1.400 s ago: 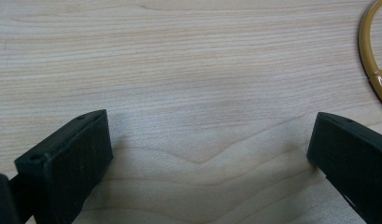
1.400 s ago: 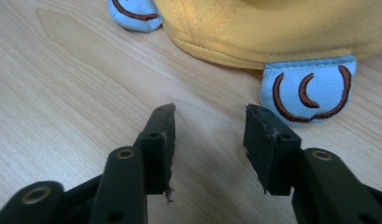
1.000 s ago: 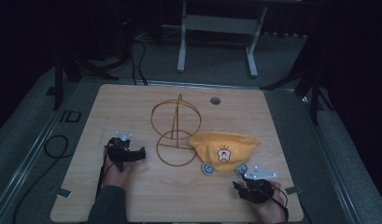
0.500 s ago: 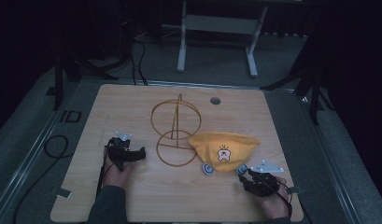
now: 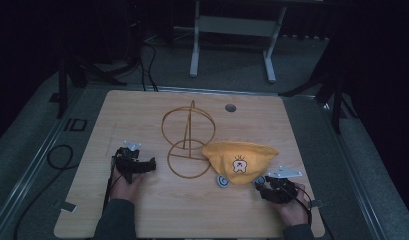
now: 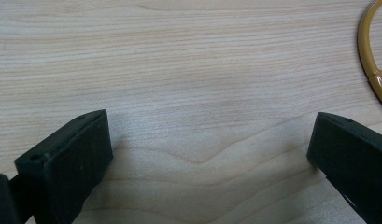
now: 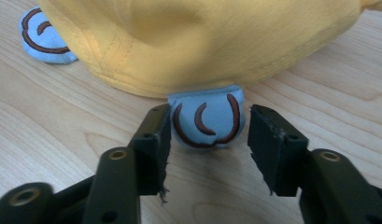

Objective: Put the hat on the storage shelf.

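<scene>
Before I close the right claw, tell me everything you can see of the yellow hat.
The yellow hat looks like soft stitched cotton, lying slumped on the wooden table right of the gold wire stand, its left edge at the stand's base ring. A small cartoon face is embroidered on front. Two round light-blue ear flaps with brown curved stitching stick out from its near edge. The right claw is open around the right flap, not yet pinching it.
</scene>
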The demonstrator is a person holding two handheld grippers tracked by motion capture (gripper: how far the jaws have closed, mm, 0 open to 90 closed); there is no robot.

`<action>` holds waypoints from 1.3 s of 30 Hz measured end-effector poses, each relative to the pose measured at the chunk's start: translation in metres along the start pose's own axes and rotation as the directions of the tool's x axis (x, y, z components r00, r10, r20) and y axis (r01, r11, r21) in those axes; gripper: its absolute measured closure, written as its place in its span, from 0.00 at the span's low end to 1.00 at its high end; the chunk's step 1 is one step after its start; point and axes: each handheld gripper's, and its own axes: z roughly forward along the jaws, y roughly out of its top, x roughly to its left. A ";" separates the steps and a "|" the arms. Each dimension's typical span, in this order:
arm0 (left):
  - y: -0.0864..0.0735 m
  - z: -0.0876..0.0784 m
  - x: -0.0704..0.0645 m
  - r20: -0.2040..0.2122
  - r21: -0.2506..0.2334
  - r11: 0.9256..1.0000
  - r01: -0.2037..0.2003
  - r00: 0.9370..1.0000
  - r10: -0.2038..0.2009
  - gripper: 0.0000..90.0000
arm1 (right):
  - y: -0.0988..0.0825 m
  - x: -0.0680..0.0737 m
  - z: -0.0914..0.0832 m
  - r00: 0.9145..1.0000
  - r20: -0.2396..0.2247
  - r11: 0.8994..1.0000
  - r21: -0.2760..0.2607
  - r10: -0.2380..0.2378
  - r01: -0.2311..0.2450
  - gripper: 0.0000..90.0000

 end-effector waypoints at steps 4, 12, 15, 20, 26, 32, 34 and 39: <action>0.000 0.000 0.000 0.000 0.000 1.000 0.000 1.000 0.000 0.00 | 0.001 -0.005 0.005 0.999 -0.046 1.000 -0.001 0.021 -0.021 0.50; 0.000 0.000 0.000 0.000 0.000 1.000 0.000 1.000 0.000 0.00 | 0.003 -0.004 0.014 0.996 -0.086 1.000 0.011 0.025 -0.024 0.50; 0.000 0.000 0.000 0.000 0.000 1.000 0.001 1.000 -0.001 0.00 | 0.002 0.001 0.016 0.993 -0.120 1.000 0.006 0.005 -0.005 0.51; 0.000 0.000 0.000 0.000 0.000 1.000 0.000 1.000 0.000 0.00 | 0.001 0.001 0.016 0.987 -0.163 1.000 -0.006 -0.006 0.006 0.51; 0.000 0.000 0.000 0.000 0.000 1.000 0.000 1.000 0.000 0.00 | 0.004 -0.003 0.020 0.986 -0.164 1.000 -0.011 -0.013 0.011 0.48; 0.000 0.000 0.000 0.000 0.000 1.000 0.000 1.000 0.000 0.00 | 0.005 0.003 0.021 0.980 -0.185 0.997 -0.017 -0.074 0.072 0.58; 0.000 0.000 0.000 -0.001 -0.001 1.000 0.000 1.000 0.000 0.00 | 0.005 0.004 0.021 0.979 -0.189 0.997 -0.020 -0.081 0.079 0.60; 0.000 0.000 0.000 0.000 0.000 1.000 0.000 1.000 0.000 0.00 | 0.004 0.009 0.019 0.964 -0.244 0.994 -0.056 -0.102 0.091 0.80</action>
